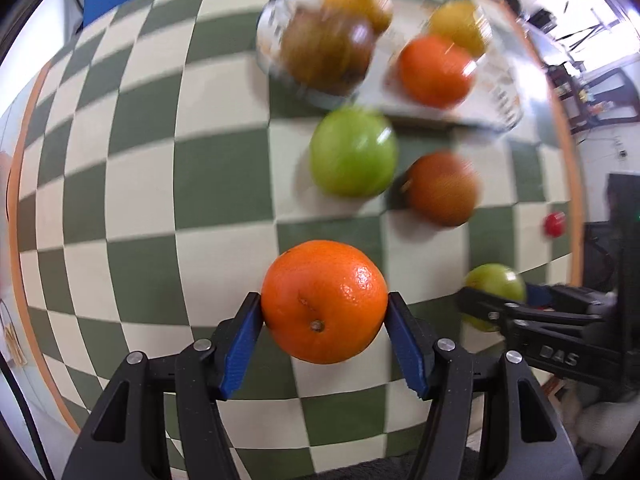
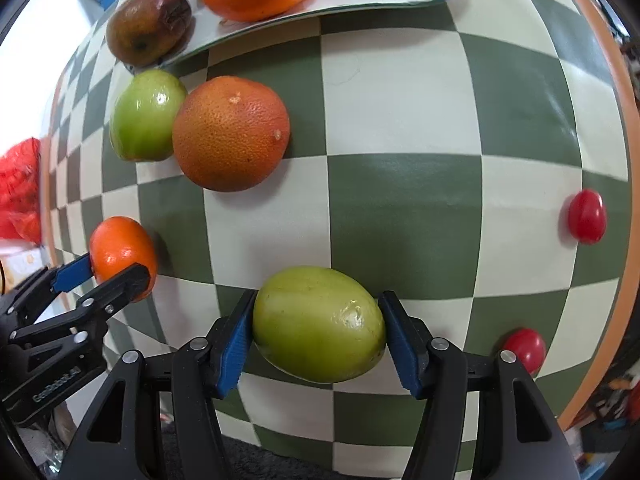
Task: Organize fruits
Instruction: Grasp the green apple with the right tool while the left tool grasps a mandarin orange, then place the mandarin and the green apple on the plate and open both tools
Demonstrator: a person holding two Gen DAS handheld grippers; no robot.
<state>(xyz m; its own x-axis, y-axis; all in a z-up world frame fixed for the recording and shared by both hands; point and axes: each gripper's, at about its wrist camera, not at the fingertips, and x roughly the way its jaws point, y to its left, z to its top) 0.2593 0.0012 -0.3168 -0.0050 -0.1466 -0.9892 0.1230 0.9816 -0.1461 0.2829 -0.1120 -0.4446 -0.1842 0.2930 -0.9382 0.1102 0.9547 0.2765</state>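
Observation:
My left gripper (image 1: pixel 324 312) is shut on an orange (image 1: pixel 324 300), held over the checkered cloth; the same orange shows in the right wrist view (image 2: pixel 120 252). My right gripper (image 2: pixel 318 328) is shut on a green oval fruit (image 2: pixel 318 324), which also shows at the right of the left wrist view (image 1: pixel 496 288). A green apple (image 1: pixel 354 152) and a dark orange citrus (image 1: pixel 442 188) lie on the cloth ahead. Beyond them a plate (image 1: pixel 496 112) holds an orange (image 1: pixel 436 70) and a yellow fruit (image 1: pixel 460 26).
A glass dish (image 1: pixel 280 76) holds a brown fruit (image 1: pixel 326 54) and a yellow-orange one (image 1: pixel 358 2). Two small red tomatoes (image 2: pixel 587 216) (image 2: pixel 524 350) lie near the cloth's right edge. The table's orange rim (image 2: pixel 630 240) curves along the right. A red bag (image 2: pixel 18 188) is at the left.

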